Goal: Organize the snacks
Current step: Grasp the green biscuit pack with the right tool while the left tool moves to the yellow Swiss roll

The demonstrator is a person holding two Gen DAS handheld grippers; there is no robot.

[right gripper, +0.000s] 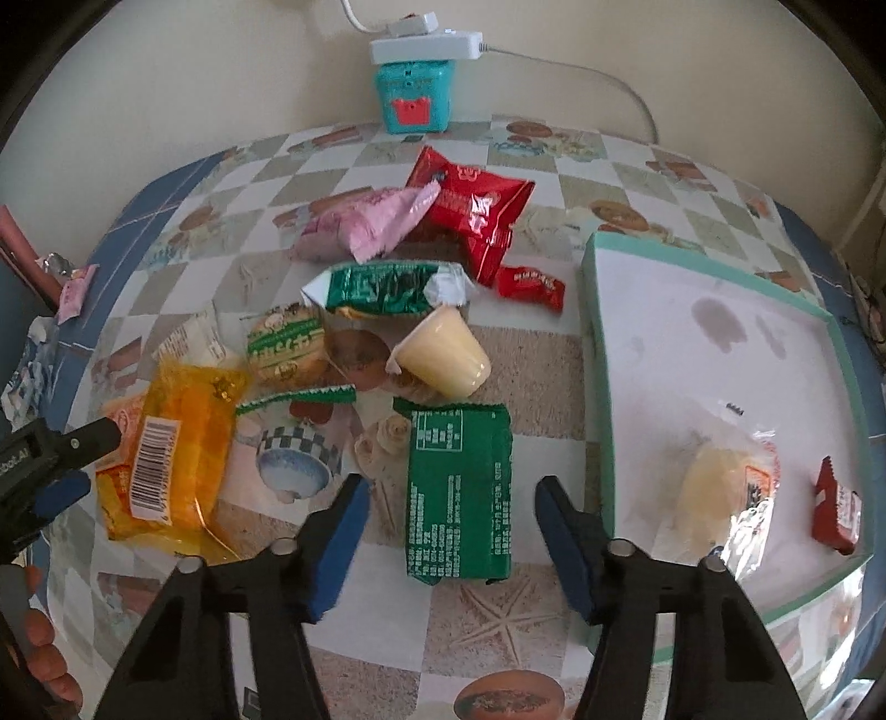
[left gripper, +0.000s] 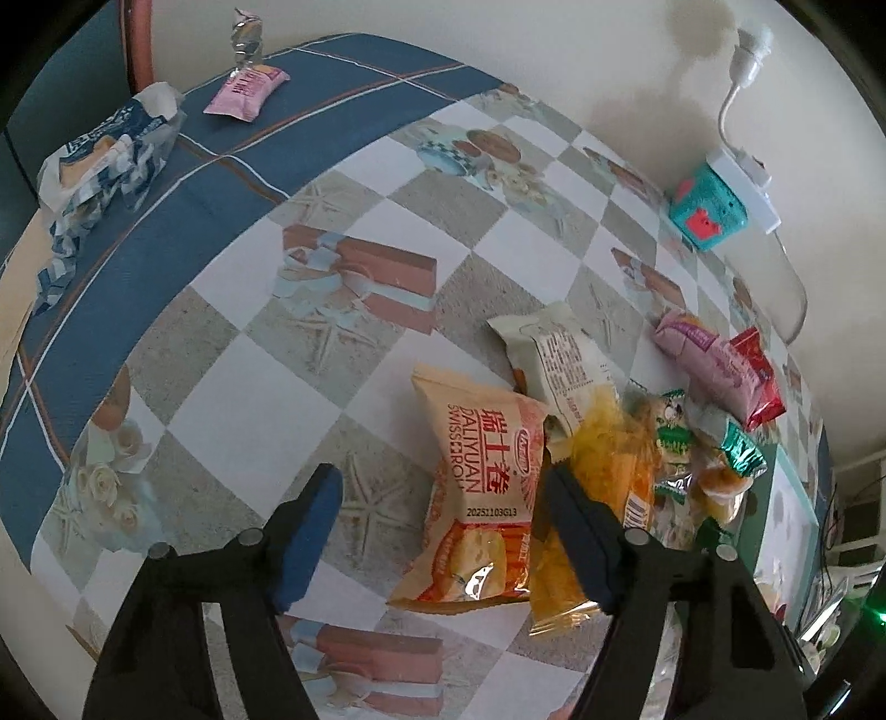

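Note:
My left gripper (left gripper: 440, 487) is open and straddles an orange Swiss roll packet (left gripper: 479, 493) that lies on the table, with a yellow packet (left gripper: 601, 487) under its right finger. My right gripper (right gripper: 448, 498) is open over a green packet (right gripper: 459, 487). A white tray with a teal rim (right gripper: 601, 354) lies to its right and holds a clear-wrapped pastry (right gripper: 725, 482) and a small red packet (right gripper: 836, 512). A pile of snacks lies ahead: a yellow pudding cup (right gripper: 446, 354), a red bag (right gripper: 473, 207), a pink bag (right gripper: 371, 224). The left gripper (right gripper: 83, 459) shows at the left edge of the right wrist view.
A teal box (right gripper: 412, 97) with a white power strip (right gripper: 426, 44) on it stands against the back wall. On the blue cloth edge lie a pink packet (left gripper: 246, 88) and a blue-white wrapper (left gripper: 105, 160). The checkered tablecloth (left gripper: 266, 354) covers the table.

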